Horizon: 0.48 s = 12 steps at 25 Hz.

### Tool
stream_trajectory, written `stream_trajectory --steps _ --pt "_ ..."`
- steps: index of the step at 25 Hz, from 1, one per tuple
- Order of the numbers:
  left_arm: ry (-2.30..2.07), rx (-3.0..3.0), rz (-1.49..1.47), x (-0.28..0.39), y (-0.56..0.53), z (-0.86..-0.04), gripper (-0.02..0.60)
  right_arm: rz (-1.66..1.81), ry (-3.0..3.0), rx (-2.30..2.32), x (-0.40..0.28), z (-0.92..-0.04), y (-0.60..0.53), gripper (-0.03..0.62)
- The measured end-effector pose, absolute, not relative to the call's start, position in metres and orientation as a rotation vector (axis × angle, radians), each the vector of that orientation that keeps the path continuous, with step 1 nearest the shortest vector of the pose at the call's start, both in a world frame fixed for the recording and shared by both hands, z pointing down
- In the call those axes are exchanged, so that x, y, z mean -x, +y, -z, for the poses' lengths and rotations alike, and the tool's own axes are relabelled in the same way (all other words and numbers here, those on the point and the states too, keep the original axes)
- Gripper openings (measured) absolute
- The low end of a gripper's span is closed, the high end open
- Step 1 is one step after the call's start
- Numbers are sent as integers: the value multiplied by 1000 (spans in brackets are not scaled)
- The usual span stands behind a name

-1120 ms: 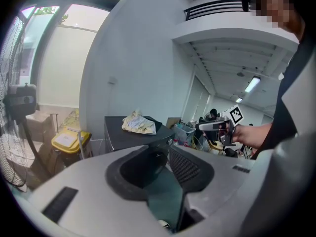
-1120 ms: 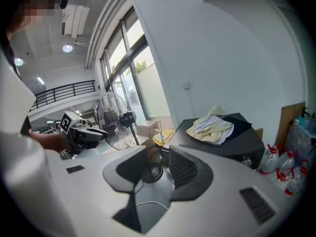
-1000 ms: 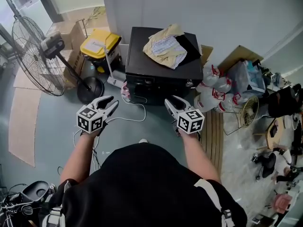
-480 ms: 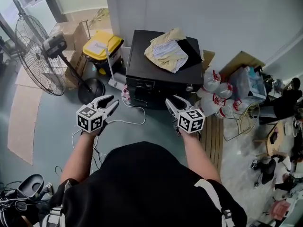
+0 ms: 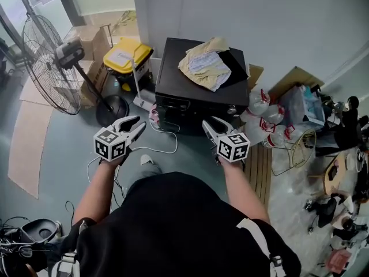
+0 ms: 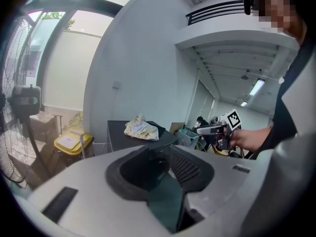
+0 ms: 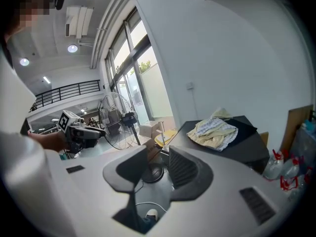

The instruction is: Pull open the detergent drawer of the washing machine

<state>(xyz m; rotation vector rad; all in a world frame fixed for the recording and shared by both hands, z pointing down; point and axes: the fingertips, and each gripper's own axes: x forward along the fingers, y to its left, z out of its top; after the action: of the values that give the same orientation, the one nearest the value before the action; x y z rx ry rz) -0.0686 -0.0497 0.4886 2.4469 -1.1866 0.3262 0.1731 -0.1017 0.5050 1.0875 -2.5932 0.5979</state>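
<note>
The black washing machine [image 5: 190, 85] stands against the wall with a crumpled yellow-and-white cloth [image 5: 206, 62] on its lid. Its front face [image 5: 184, 105] is dark, and I cannot make out the detergent drawer there. My left gripper [image 5: 131, 127] hovers open over the floor, short of the machine's left front corner. My right gripper [image 5: 212, 126] is open too, just short of the front, right of centre. In the left gripper view the left gripper [image 6: 160, 154] points at the machine [image 6: 123, 132]. In the right gripper view the right gripper [image 7: 158, 154] has the machine [image 7: 247, 137] off to its right.
A large pedestal fan [image 5: 46, 68] and a yellow-lidded bin [image 5: 127, 55] stand left of the machine. A white cable [image 5: 164, 140] trails over the floor before it. Water bottles [image 5: 262, 117], cardboard and clutter crowd the right side, beside a wooden board [image 5: 262, 160].
Both grippers stay open at about the same spots. The view has drifted slightly, and the person's shoe now shows further left on the floor below the left gripper.
</note>
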Motion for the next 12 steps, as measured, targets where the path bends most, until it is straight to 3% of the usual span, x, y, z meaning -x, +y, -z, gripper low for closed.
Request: stream_trajectory --steps 12 --pt "-1186 -2436 -316 77 -70 -494 141 -606 -2573 -1091 -170 -512 -119 140"
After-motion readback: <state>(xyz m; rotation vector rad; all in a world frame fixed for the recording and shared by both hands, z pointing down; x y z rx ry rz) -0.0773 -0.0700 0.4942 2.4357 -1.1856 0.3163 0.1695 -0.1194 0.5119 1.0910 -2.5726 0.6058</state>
